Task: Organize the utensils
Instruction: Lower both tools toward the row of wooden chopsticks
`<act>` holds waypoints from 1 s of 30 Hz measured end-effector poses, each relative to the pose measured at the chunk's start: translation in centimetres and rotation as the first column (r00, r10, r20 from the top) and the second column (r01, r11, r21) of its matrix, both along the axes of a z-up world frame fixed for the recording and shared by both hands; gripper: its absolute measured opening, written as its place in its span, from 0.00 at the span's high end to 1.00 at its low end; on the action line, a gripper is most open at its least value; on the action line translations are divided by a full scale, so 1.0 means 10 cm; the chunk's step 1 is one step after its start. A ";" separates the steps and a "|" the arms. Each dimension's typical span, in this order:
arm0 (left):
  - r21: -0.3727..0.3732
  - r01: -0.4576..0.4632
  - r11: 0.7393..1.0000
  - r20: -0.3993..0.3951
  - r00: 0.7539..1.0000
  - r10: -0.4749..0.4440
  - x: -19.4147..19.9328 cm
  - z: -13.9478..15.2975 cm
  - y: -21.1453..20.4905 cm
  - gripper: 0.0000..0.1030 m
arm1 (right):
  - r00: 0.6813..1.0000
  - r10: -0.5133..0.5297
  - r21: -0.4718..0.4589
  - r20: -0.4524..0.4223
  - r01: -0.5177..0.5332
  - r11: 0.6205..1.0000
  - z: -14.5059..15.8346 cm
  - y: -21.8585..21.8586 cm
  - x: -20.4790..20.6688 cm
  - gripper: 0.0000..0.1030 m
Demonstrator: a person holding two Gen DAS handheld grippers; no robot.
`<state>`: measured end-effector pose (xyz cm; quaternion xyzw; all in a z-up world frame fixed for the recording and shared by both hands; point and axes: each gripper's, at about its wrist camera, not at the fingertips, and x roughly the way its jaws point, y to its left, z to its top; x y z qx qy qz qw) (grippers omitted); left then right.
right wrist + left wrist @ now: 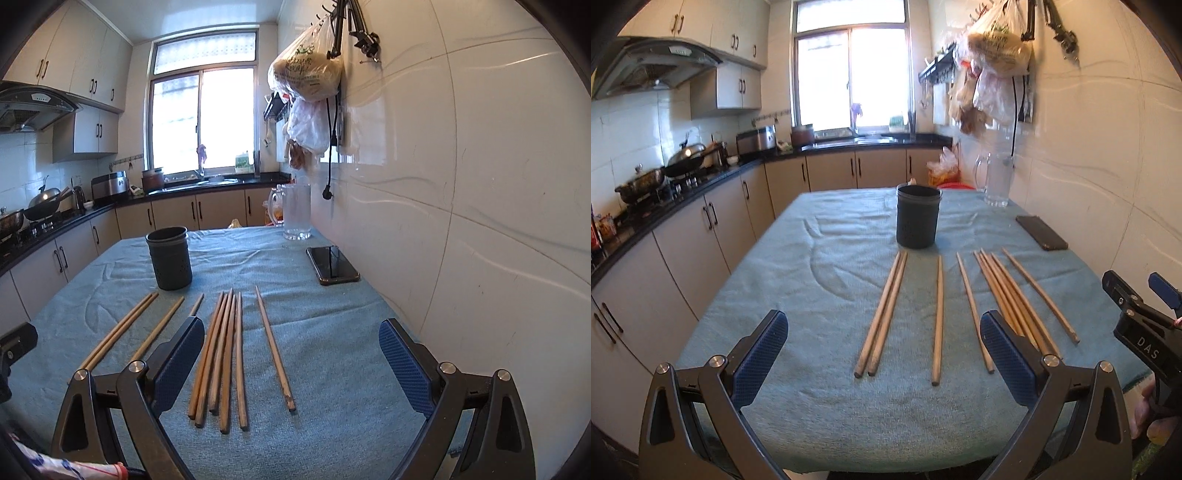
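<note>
Long wooden chopsticks (937, 321) lie in a loose row on the teal terry cloth (812, 280) covering the table, tips toward the dark round plastic holder (918, 216) standing upright just behind them. One chopstick is partly hidden behind the right gripper's (291, 365) left finger. Both the left gripper (884, 354) and the right gripper hang spread wide, gripping nothing. A black phone (332, 265) lies near the wall; a clear glass jug (295, 212) stands beyond.

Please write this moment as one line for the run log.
stage: before first pick | left gripper: open, empty | right gripper: open, empty | chopsticks: all lying on blue cloth | holder: upright, no chopsticks visible inside
</note>
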<state>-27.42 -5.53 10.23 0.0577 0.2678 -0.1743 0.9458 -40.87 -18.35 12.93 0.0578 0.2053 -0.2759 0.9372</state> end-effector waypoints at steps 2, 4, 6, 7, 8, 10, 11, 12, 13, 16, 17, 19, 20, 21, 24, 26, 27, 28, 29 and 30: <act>0.001 0.000 1.000 -0.026 1.000 0.000 0.06 -0.05 -0.03 0.00 | 1.000 -0.002 0.009 -0.018 0.002 1.000 -0.04 -0.04 0.05 0.05; 0.003 0.005 1.000 -0.050 0.999 -0.004 0.12 -0.09 -0.05 0.00 | 0.999 -0.005 0.019 -0.038 0.005 1.000 -0.09 -0.08 0.10 0.05; 0.011 0.011 1.000 -0.067 0.998 -0.010 0.18 -0.13 -0.08 0.00 | 0.998 -0.010 0.035 -0.058 0.012 0.999 -0.14 -0.14 0.16 0.05; 0.018 0.014 1.000 -0.078 0.997 -0.013 0.21 -0.15 -0.10 0.00 | 0.998 -0.012 0.044 -0.067 0.015 0.999 -0.16 -0.16 0.19 0.05; 0.022 0.019 1.000 -0.088 0.996 -0.017 0.23 -0.15 -0.12 0.00 | 0.997 -0.013 0.053 -0.075 0.017 0.998 -0.18 -0.18 0.21 0.05; 0.029 0.028 0.999 -0.105 0.994 -0.025 0.27 -0.18 -0.15 0.00 | 0.996 -0.014 0.075 -0.093 0.021 0.997 -0.22 -0.24 0.27 0.05; 0.035 0.031 0.999 -0.110 0.994 -0.027 0.30 -0.19 -0.16 0.00 | 0.995 -0.014 0.081 -0.097 0.022 0.996 -0.23 -0.25 0.29 0.05; 0.041 0.033 0.999 -0.113 0.993 -0.028 0.32 -0.20 -0.18 0.00 | 0.995 -0.013 0.086 -0.102 0.022 0.996 -0.25 -0.27 0.32 0.05; 0.048 0.035 0.998 -0.116 0.993 -0.029 0.34 -0.21 -0.19 0.00 | 0.994 -0.013 0.088 -0.106 0.022 0.996 -0.26 -0.28 0.34 0.05; 0.065 0.042 0.997 -0.123 0.992 -0.034 0.41 -0.22 -0.25 0.00 | 0.992 -0.003 0.097 -0.123 0.015 0.995 -0.29 -0.32 0.43 0.05; 0.070 0.046 0.996 -0.127 0.991 -0.037 0.43 -0.23 -0.27 0.00 | 0.992 0.000 0.101 -0.128 0.013 0.995 -0.30 -0.31 0.45 0.05; 0.077 0.054 0.996 -0.136 0.990 -0.043 0.47 -0.24 -0.30 0.00 | 0.990 0.011 0.104 -0.139 0.004 0.995 -0.31 -0.32 0.51 0.05; 0.079 0.059 0.995 -0.141 0.989 -0.048 0.49 -0.24 -0.32 0.00 | 0.990 0.013 0.102 -0.142 0.002 0.995 -0.31 -0.31 0.52 0.05; 0.081 0.061 0.995 -0.142 0.989 -0.049 0.50 -0.24 -0.33 0.00 | 0.989 0.018 0.102 -0.144 -0.003 0.995 -0.31 -0.32 0.54 0.05; 0.089 0.068 0.994 -0.138 0.989 -0.055 0.55 -0.22 -0.36 0.00 | 0.990 0.028 0.099 -0.142 -0.014 0.995 -0.28 -0.31 0.59 0.05; 0.097 0.067 0.993 -0.133 0.990 -0.054 0.57 -0.20 -0.38 0.00 | 0.990 0.031 0.095 -0.139 -0.017 0.995 -0.25 -0.31 0.62 0.05; 0.101 0.065 0.993 -0.129 0.990 -0.052 0.59 -0.19 -0.38 0.00 | 0.990 0.032 0.094 -0.139 -0.019 0.995 -0.24 -0.31 0.64 0.05; 0.103 0.063 0.993 -0.129 0.990 -0.049 0.62 -0.18 -0.38 0.00 | 0.990 0.033 0.093 -0.140 -0.020 0.996 -0.24 -0.31 0.65 0.05; 0.104 0.061 0.993 -0.131 0.990 -0.047 0.64 -0.18 -0.37 0.00 | 0.989 0.033 0.090 -0.142 -0.021 0.996 -0.23 -0.31 0.67 0.05; 0.105 0.060 0.993 -0.137 0.990 -0.045 0.66 -0.18 -0.37 0.00 | 0.989 0.033 0.087 -0.144 -0.021 0.996 -0.22 -0.31 0.68 0.05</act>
